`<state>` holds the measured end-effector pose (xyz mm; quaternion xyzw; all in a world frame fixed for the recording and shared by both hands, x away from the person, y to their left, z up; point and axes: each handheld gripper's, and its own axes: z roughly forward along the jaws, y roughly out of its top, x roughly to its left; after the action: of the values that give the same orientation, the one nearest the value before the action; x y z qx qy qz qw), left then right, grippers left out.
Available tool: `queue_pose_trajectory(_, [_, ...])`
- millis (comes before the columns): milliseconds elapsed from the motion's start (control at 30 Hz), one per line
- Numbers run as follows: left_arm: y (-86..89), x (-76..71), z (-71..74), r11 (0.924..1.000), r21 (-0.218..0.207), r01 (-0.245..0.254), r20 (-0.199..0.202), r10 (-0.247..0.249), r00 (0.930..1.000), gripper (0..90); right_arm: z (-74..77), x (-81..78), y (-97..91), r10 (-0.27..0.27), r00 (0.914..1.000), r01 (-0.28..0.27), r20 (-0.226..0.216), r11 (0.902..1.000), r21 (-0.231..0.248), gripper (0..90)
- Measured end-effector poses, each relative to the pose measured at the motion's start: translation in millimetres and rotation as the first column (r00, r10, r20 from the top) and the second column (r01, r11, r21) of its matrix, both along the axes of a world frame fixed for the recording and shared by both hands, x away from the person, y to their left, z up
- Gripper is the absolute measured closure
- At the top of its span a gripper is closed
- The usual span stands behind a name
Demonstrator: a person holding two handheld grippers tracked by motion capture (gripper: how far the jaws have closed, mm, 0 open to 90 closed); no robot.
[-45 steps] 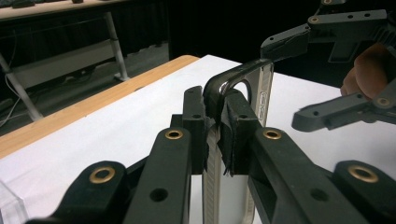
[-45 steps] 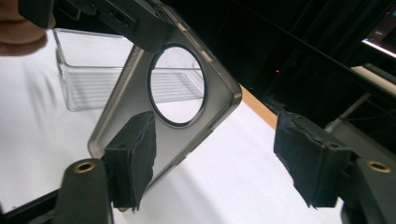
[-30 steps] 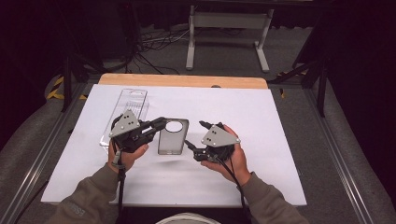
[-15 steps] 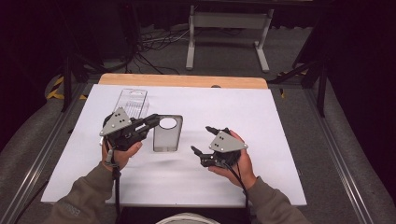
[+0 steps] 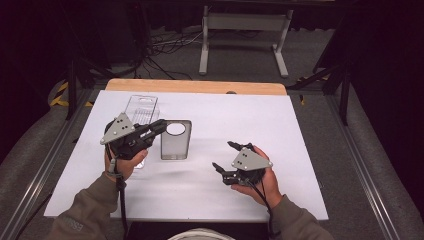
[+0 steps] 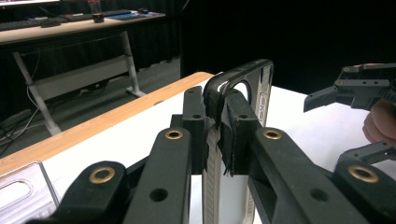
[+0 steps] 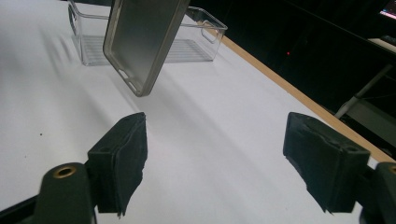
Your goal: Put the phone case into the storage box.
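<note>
Item 1. Left gripper (image 5: 159, 127): jaws pressed together on the long edge of a phone case (image 5: 176, 140), pinching its side wall near the camera cut-out end. In the left gripper view the pads (image 6: 236, 126) clamp the thin rim, and the case stands edge-on, rising beyond the jaws.

Item 2. Phone case: translucent smoky-grey shell with a round camera opening, held above the table just ahead of the left gripper's jaws. In the right gripper view it hangs tilted (image 7: 144, 39), its lower corner clear of the surface. Handling, by judgement: light, thin-walled and flexible, likely soft plastic; it bends rather than breaks, and a single-edge pinch lets it sag or swing. The smooth surface may slip. Best purchase is on a side wall or a corner, where the rim is thickest; the flat back offers nothing to pinch.

Item 3. Right gripper (image 5: 222, 156): jaws spread wide, nothing between them, well apart from the case and to the right of the left gripper, low over the table.

Item 4. Clear plastic tray (image 5: 141, 108): just behind the left gripper, resting on the table.

Item 5. White table (image 5: 250, 115): under both grippers, with a wooden edge at the far side.
</note>
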<state>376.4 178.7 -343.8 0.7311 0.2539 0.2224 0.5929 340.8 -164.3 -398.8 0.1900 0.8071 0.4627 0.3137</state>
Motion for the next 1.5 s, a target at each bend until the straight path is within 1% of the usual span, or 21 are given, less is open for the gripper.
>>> queue_pose_trajectory(167, [2.3,0.6,0.9,1.0000,-0.004,-0.003,-0.001,0.003,1.0000,81.4,-2.4,-3.5,-5.4,-0.007,1.0000,0.007,0.005,0.9999,-0.010,22.9])
queue_pose_trajectory(233, [3.8,0.9,1.1,1.0000,-0.005,-0.004,-0.005,0.004,1.0000,81.4,-4.7,-5.4,-7.2,-0.010,0.9999,0.010,0.014,0.9998,-0.018,22.9])
queue_pose_trajectory(300, [5.5,1.5,1.4,0.9999,-0.008,-0.011,-0.002,0.011,0.9999,81.4,-6.4,-6.8,-8.3,-0.008,0.9999,0.008,0.010,0.9997,-0.022,22.9])
queue_pose_trajectory(367, [7.9,2.2,2.2,0.9999,-0.006,-0.016,-0.002,0.016,0.9999,81.4,-7.8,-8.0,-9.2,-0.005,1.0000,0.005,0.006,0.9998,-0.021,22.8])
queue_pose_trajectory(500, [10.8,2.7,2.9,0.9997,-0.015,-0.021,0.001,0.022,0.9998,81.3,-9.2,-10.5,-11.2,0.001,1.0000,-0.001,0.004,0.9999,-0.016,22.7])
queue_pose_trajectory(567, [12.3,3.1,2.8,0.9993,-0.029,-0.022,-0.004,0.022,0.9997,81.3,-11.4,-14.6,-13.2,-0.011,0.9999,0.011,0.006,0.9999,-0.008,22.7])
queue_pose_trajectory(633, [14.0,3.6,3.4,0.9995,-0.024,-0.023,0.001,0.023,0.9997,81.3,-14.2,-18.2,-14.3,-0.009,1.0000,0.009,0.000,1.0000,-0.003,22.6])
queue_pose_trajectory(767, [15.4,3.2,4.2,0.9992,-0.029,-0.028,0.006,0.028,0.9996,81.3,-20.5,-26.1,-14.7,0.003,0.9999,-0.004,-0.009,0.9997,-0.023,22.0])
queue_pose_trajectory(900, [19.1,3.3,6.5,0.9987,-0.036,-0.037,0.019,0.037,0.9991,81.4,-23.8,-29.9,-16.7,0.005,0.9997,-0.006,-0.025,0.9994,-0.034,21.4])
queue_pose_trajectory(1100, [29.1,3.9,10.8,0.9972,-0.046,-0.059,0.028,0.060,0.9978,81.3,-23.5,-29.2,-20.5,-0.005,0.9995,0.004,-0.030,0.9996,-0.028,21.0])
queue_pose_trajectory(1167, [31.5,3.8,11.3,0.9962,-0.058,-0.065,0.034,0.067,0.9972,81.3,-23.6,-28.6,-21.3,-0.008,0.9993,0.007,-0.038,0.9998,-0.020,21.0])
queue_pose_trajectory(1200, [33.7,3.9,12.3,0.9961,-0.054,-0.070,0.031,0.071,0.9970,81.3,-23.8,-28.4,-21.4,-0.009,0.9993,0.008,-0.038,0.9997,-0.021,20.9])
queue_pose_trajectory(1233, [33.7,3.9,12.3,0.9961,-0.054,-0.070,0.031,0.071,0.9970,81.3,-24.1,-28.0,-21.4,-0.008,0.9993,0.007,-0.038,0.9997,-0.022,20.9])
queue_pose_trajectory(1300, [36.4,4.5,12.8,0.9946,-0.069,-0.078,0.036,0.080,0.9961,81.3,-24.5,-27.6,-21.3,-0.008,0.9992,0.007,-0.038,0.9997,-0.025,20.9])
queue_pose_trajectory(1400, [39.2,4.5,14.0,0.9944,-0.065,-0.084,0.033,0.086,0.9957,81.3,-25.3,-27.1,-21.1,-0.008,0.9991,0.007,-0.042,0.9996,-0.026,20.9])
queue_pose_trajectory(1500, [39.7,4.1,14.8,0.9932,-0.070,-0.093,0.039,0.095,0.9947,81.4,-25.8,-26.9,-20.9,-0.007,0.9990,0.006,-0.044,0.9996,-0.028,20.9])
